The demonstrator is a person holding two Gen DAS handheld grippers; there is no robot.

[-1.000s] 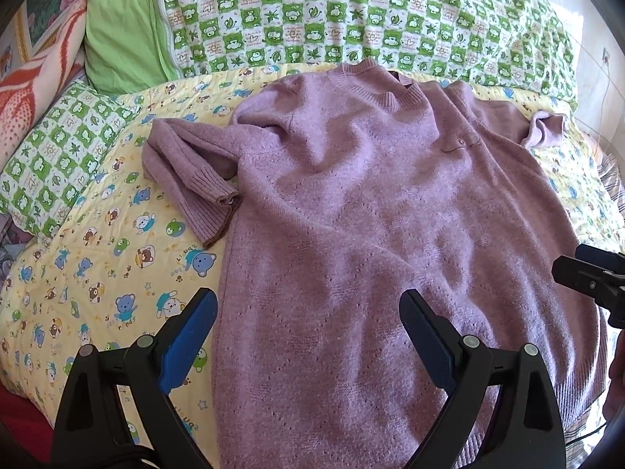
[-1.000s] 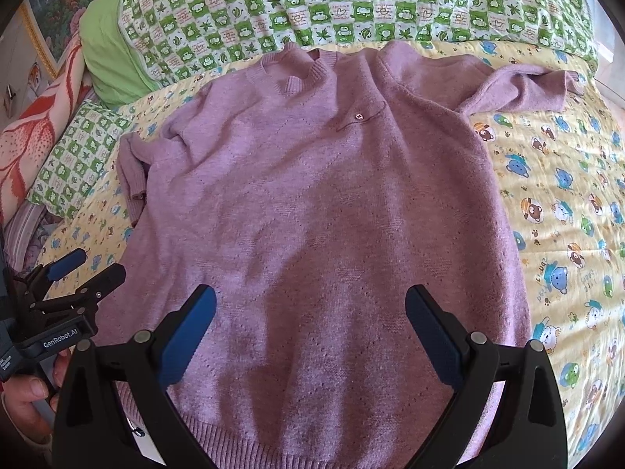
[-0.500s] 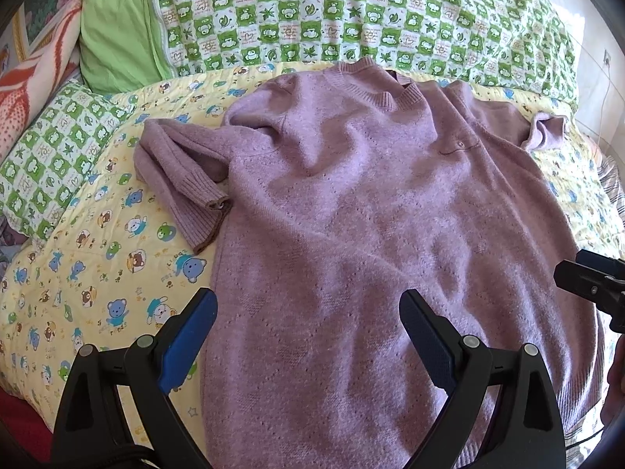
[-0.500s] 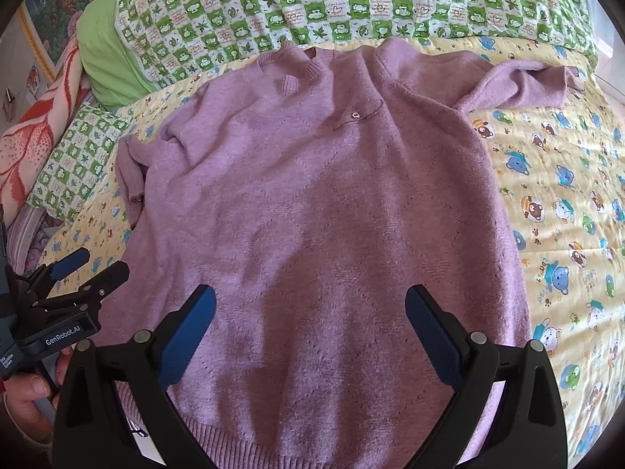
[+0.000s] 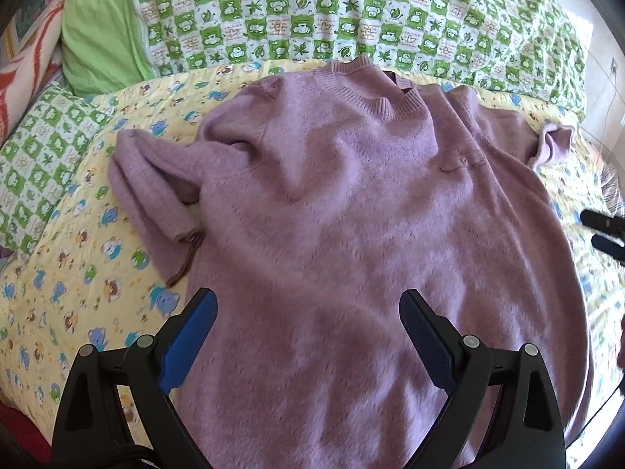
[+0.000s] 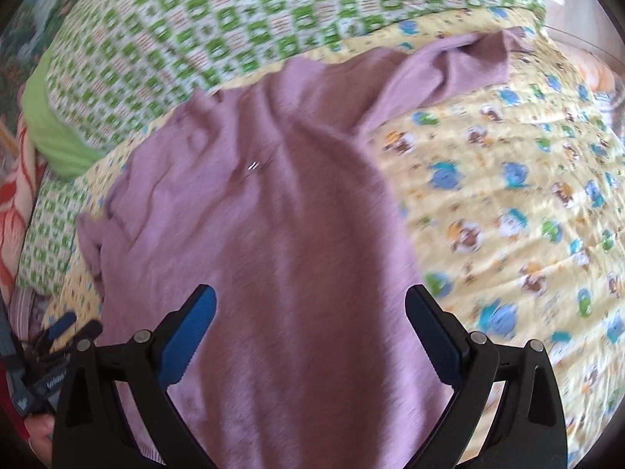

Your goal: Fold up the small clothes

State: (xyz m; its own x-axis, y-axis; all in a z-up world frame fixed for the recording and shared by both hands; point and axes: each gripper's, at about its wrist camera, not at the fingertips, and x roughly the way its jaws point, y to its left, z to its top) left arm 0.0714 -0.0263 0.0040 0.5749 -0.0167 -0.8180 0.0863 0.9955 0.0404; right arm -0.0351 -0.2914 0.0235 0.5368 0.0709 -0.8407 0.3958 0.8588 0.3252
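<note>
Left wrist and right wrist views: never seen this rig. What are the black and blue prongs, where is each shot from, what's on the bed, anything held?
There is no robot arm. A person holds a two-finger tool in each hand, and a fisheye camera on each looks forward along its fingers. The prongs at the bottom of the left wrist view are the left tool; those in the right wrist view, which is motion-blurred, are the right tool. Both are open and hold nothing. Under them a purple sweater lies spread, front up, on a yellow cartoon-print quilt. One sleeve is bent beside the body. Behind is a green checked blanket.
</note>
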